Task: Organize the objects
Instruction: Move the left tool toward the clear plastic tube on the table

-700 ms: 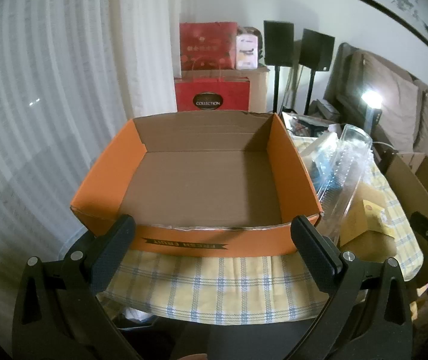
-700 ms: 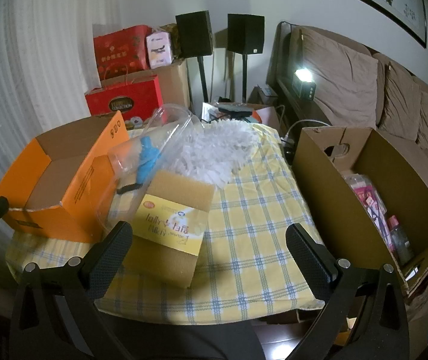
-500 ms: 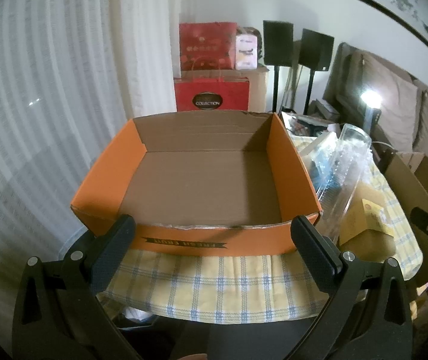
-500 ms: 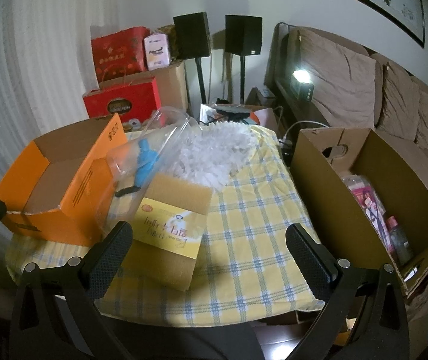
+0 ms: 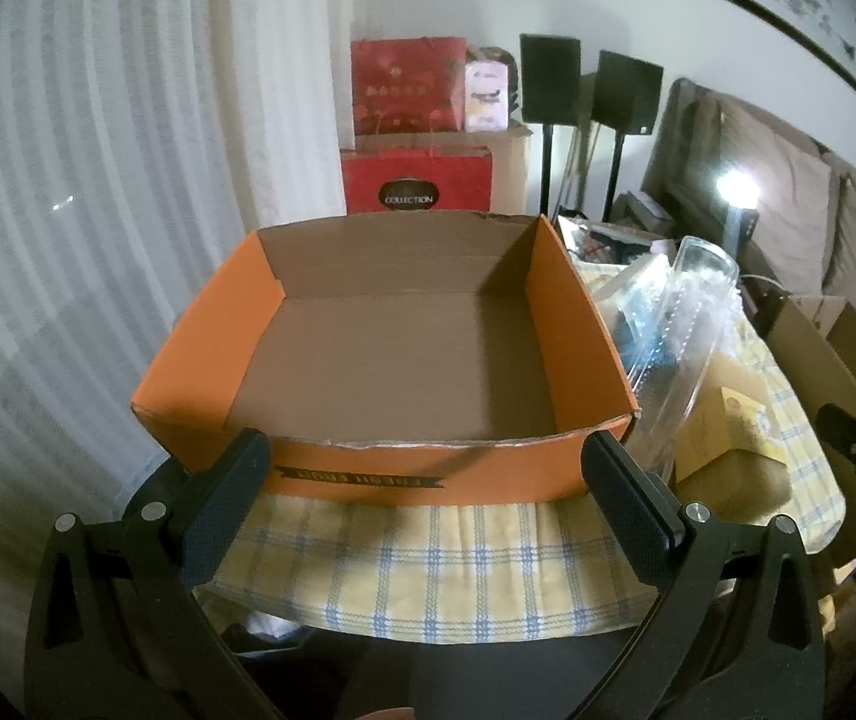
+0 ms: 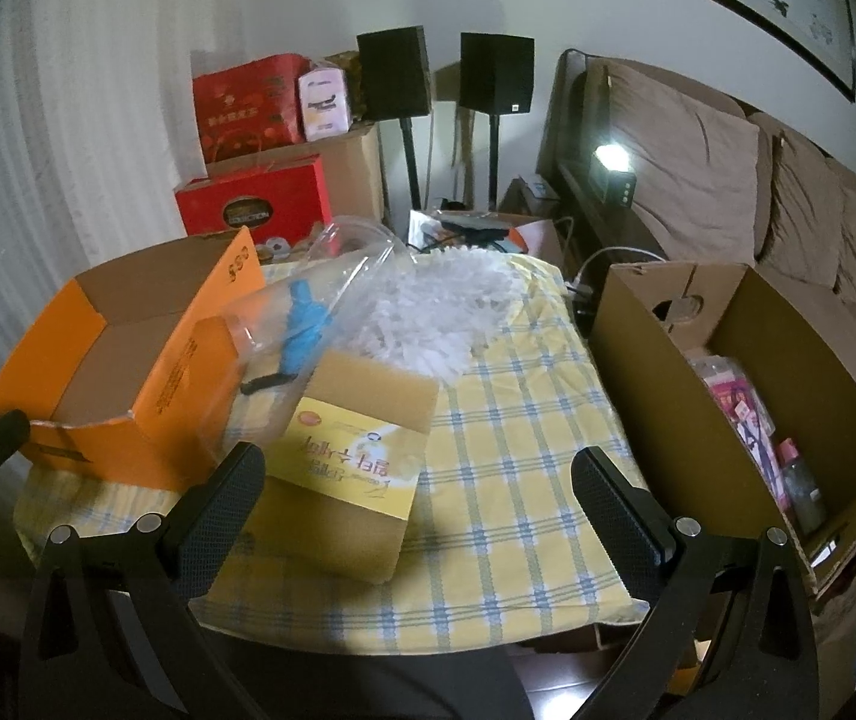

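two grippers: both spread wide with nothing between the jaws, held over the near edge of a table (image 6: 512, 480) covered in a yellow and blue checked cloth.
left gripper (image 5: 428, 480): released, angled down at an orange cardboard box (image 5: 578, 312) with a bare brown inside, standing at the left end of the table.
right gripper (image 6: 416, 480): released, angled down at a tan carton with a yellow label (image 6: 362, 456), near the middle of the table.
clear plastic sleeve (image 6: 332, 276): leans on the orange box's right wall and over the carton's far end, a blue handle (image 6: 302, 324) inside it.
white fluffy duster head (image 6: 446, 306): lies on the cloth just beyond the carton.
brown cardboard box (image 6: 638, 372): stands right of the table, open, with pink packets (image 6: 740, 402) inside.
far side: red gift bags (image 6: 248, 102), two black speakers on stands (image 6: 494, 78), a sofa with brown cushions (image 6: 686, 162).
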`<control>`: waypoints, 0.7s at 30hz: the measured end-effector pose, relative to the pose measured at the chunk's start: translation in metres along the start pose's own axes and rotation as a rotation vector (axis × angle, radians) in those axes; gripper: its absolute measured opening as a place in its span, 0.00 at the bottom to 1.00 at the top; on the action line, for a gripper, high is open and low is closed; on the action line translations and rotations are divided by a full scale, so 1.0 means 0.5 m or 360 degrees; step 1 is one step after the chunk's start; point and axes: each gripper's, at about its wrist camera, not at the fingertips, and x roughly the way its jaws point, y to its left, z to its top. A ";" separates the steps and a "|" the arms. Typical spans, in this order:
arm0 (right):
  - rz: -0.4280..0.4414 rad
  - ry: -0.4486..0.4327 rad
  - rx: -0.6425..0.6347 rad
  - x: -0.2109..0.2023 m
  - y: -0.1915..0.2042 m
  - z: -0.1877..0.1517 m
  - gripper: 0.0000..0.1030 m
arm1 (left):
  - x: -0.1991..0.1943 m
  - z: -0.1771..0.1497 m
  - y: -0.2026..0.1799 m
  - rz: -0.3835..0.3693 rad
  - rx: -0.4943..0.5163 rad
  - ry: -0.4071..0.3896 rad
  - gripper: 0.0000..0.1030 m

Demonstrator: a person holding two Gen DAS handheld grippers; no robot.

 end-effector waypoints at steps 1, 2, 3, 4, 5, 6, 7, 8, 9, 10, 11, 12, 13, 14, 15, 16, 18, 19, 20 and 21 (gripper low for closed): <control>-0.0001 -0.0001 -0.0002 0.000 0.000 0.000 1.00 | 0.001 -0.001 0.000 -0.0002 0.0001 0.0001 1.00; -0.0003 -0.0002 -0.0005 0.000 0.002 0.000 1.00 | 0.001 -0.001 0.000 -0.0001 0.0003 0.0002 1.00; -0.0003 -0.0004 -0.0005 -0.001 0.002 -0.001 1.00 | 0.001 -0.001 -0.001 0.0000 0.0004 0.0002 1.00; 0.0003 -0.0005 -0.0003 -0.002 0.002 0.000 1.00 | 0.000 -0.001 -0.001 0.0000 0.0005 0.0002 1.00; 0.0007 -0.0005 -0.0004 -0.001 0.003 0.000 1.00 | 0.001 -0.001 -0.001 -0.0002 0.0004 0.0003 1.00; 0.0005 -0.0006 -0.0007 -0.002 0.004 0.001 1.00 | 0.001 -0.001 -0.002 -0.0003 0.0004 0.0006 1.00; 0.0005 -0.0008 -0.0011 -0.002 0.004 0.001 1.00 | 0.001 0.000 -0.002 -0.0004 0.0006 0.0008 1.00; 0.0004 -0.0010 -0.0013 -0.003 0.005 0.001 1.00 | 0.001 0.000 -0.002 -0.0004 0.0007 0.0008 1.00; 0.0003 -0.0010 -0.0013 -0.004 0.006 0.001 1.00 | 0.000 0.000 -0.002 -0.0003 0.0009 0.0007 1.00; 0.0007 -0.0009 -0.0011 -0.004 0.005 0.001 1.00 | -0.001 -0.001 -0.003 -0.0003 0.0011 0.0005 1.00; 0.0006 -0.0008 -0.0011 -0.004 0.006 0.001 1.00 | -0.002 -0.001 -0.003 -0.0004 0.0012 0.0004 1.00; 0.0005 -0.0009 -0.0011 -0.004 0.006 0.000 1.00 | -0.001 0.000 -0.004 -0.0003 0.0015 0.0004 1.00; 0.0004 -0.0011 -0.0014 -0.004 0.006 0.000 1.00 | -0.001 0.000 -0.004 -0.0001 0.0018 0.0003 1.00; 0.0002 -0.0012 -0.0015 -0.005 0.007 0.000 1.00 | 0.000 0.001 -0.005 0.0000 0.0020 0.0003 1.00; 0.0002 -0.0011 -0.0015 -0.004 0.005 0.000 1.00 | 0.001 0.002 -0.005 -0.0001 0.0020 0.0004 1.00; 0.0001 -0.0013 -0.0016 -0.005 0.006 0.001 1.00 | 0.001 0.002 -0.006 -0.0003 0.0018 0.0004 1.00; 0.0003 -0.0012 -0.0013 -0.004 0.005 0.003 1.00 | 0.004 0.004 -0.006 -0.0014 0.0014 0.0004 1.00; 0.0005 -0.0012 -0.0012 -0.004 0.005 0.003 1.00 | 0.006 0.005 -0.006 -0.0017 0.0015 0.0005 1.00; 0.0006 -0.0012 -0.0012 -0.004 0.004 0.005 1.00 | 0.007 0.006 -0.007 -0.0019 0.0018 0.0004 1.00; 0.0005 -0.0012 -0.0014 -0.003 0.005 0.007 1.00 | 0.010 0.007 -0.008 -0.0022 0.0024 0.0003 1.00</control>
